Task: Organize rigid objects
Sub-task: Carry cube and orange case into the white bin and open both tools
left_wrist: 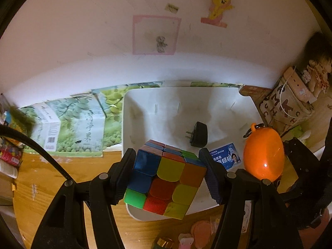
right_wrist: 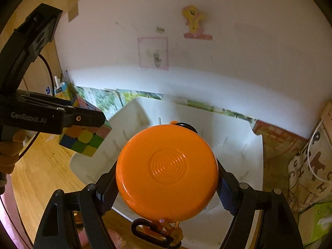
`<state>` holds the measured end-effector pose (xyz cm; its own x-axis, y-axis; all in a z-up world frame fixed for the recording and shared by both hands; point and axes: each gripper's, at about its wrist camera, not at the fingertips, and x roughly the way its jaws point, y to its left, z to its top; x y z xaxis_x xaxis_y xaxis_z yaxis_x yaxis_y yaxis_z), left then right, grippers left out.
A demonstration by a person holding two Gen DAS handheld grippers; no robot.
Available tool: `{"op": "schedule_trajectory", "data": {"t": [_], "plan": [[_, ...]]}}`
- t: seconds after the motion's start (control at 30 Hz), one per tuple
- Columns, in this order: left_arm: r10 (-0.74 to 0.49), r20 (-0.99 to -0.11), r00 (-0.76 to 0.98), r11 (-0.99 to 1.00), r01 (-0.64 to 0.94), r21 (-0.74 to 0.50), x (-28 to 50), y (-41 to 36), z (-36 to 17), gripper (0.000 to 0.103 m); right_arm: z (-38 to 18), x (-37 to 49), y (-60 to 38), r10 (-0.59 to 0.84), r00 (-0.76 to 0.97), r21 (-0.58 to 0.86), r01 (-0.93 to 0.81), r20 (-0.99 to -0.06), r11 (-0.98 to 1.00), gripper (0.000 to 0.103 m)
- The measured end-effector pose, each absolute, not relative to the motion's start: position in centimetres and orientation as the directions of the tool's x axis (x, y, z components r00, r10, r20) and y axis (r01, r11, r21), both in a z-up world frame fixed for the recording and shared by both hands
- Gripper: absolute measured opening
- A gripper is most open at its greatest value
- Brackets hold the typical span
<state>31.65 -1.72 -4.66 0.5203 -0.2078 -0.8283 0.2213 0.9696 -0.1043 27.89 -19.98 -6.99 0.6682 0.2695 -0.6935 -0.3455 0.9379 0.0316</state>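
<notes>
Wooden table (left_wrist: 62, 178), white bin (left_wrist: 132, 108) on it. Puzzle cube (left_wrist: 166, 178) clamped in left gripper (left_wrist: 168, 176) fingers, orange case (right_wrist: 166, 174) clamped in right gripper (right_wrist: 166, 186) fingers; both held above bin's near rim, bin floor ahead and below.

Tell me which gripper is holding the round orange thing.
The right gripper grips the orange disc-shaped case; the left gripper holds the multicoloured puzzle cube.
</notes>
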Motion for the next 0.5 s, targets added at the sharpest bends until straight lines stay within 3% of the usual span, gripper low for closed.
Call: {"op": "schedule_trajectory", "data": {"t": [0.37, 0.5], "plan": [[-0.222, -0.856, 0.467, 0.964, 0.239, -0.119, 33.1, -2.7, -6.7, 0.067, -8.8, 29.2, -20.7, 0.232, 0.619, 0.057, -0.289, -0.750, 0.956, 0.081], [-0.252, -0.840, 0.481, 0.959, 0.238, -0.151, 33.0, -2.6, -5.9, 0.076, -8.9, 29.3, -21.2, 0.224, 0.607, 0.066, -0.271, -0.762, 0.960, 0.082]]}}
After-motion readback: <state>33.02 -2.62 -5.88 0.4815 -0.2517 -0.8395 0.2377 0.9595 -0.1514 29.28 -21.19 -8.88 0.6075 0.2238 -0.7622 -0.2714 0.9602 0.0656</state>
